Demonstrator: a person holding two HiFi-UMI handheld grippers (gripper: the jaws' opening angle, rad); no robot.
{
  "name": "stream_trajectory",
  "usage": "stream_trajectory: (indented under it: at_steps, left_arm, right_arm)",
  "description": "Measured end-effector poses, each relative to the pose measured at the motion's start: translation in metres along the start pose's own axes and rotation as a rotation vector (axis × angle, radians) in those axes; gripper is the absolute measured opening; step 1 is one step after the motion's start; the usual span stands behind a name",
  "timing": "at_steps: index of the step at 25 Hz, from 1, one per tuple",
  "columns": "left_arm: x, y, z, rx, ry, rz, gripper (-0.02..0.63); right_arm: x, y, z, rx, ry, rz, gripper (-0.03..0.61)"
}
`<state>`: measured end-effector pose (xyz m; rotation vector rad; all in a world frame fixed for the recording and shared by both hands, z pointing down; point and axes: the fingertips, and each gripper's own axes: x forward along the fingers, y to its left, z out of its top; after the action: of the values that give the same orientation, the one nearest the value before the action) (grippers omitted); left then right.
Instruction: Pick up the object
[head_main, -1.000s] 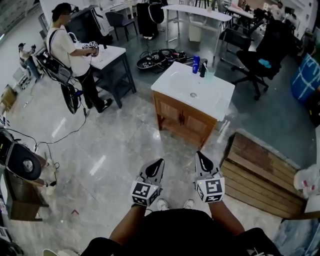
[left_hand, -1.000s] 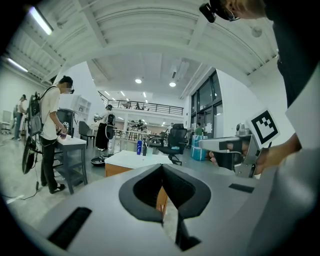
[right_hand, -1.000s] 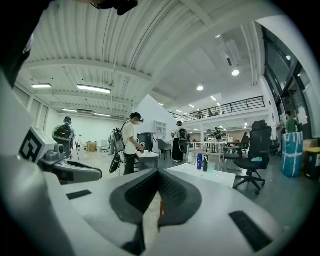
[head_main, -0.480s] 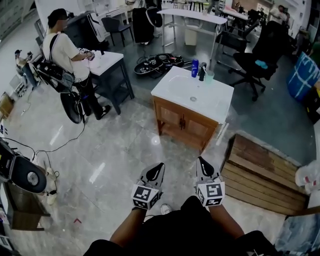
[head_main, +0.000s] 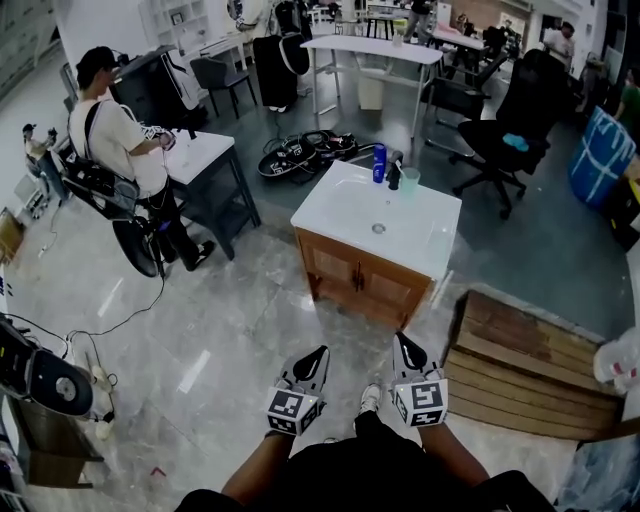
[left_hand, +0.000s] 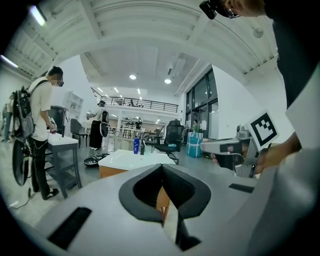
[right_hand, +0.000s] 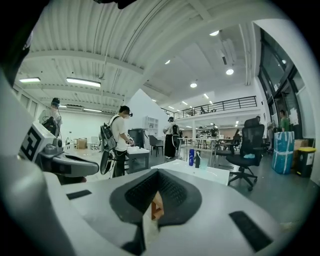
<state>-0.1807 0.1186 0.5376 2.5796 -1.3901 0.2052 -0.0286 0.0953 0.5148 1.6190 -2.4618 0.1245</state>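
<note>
A blue bottle (head_main: 379, 163), a dark faucet-like piece (head_main: 394, 172) and a pale green cup (head_main: 410, 179) stand at the far edge of a white sink top (head_main: 340, 212) on a wooden cabinet (head_main: 362, 281). The bottle (left_hand: 136, 145) (right_hand: 191, 157) also shows small in both gripper views. My left gripper (head_main: 318, 352) and right gripper (head_main: 401, 340) hang side by side over the floor, well short of the cabinet. Both are shut with nothing between the jaws, tips touching (left_hand: 161, 168) (right_hand: 157, 173).
A person (head_main: 118, 150) with a backpack stands at a small grey table (head_main: 205, 150) at the left. A wooden pallet (head_main: 520, 365) lies on the floor to the right. A black office chair (head_main: 500, 120) and white desks stand behind the cabinet. Cables and gear sit at the far left.
The view has tilted up, and the cabinet sits a little higher and further left. Both grippers keep their pose, shut and empty.
</note>
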Motion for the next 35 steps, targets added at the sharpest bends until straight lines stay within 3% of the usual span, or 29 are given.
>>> stream_trajectory:
  at_steps: [18, 35]
  left_arm:
    - [0.161, 0.013, 0.043, 0.061, 0.023, -0.083, 0.014]
    - [0.228, 0.011, 0.052, 0.076, 0.033, -0.075, 0.014]
  right_arm:
    - [0.101, -0.124, 0.007, 0.062, 0.006, -0.049, 0.018]
    - [0.134, -0.179, 0.01, 0.045, 0.009, -0.049, 0.018]
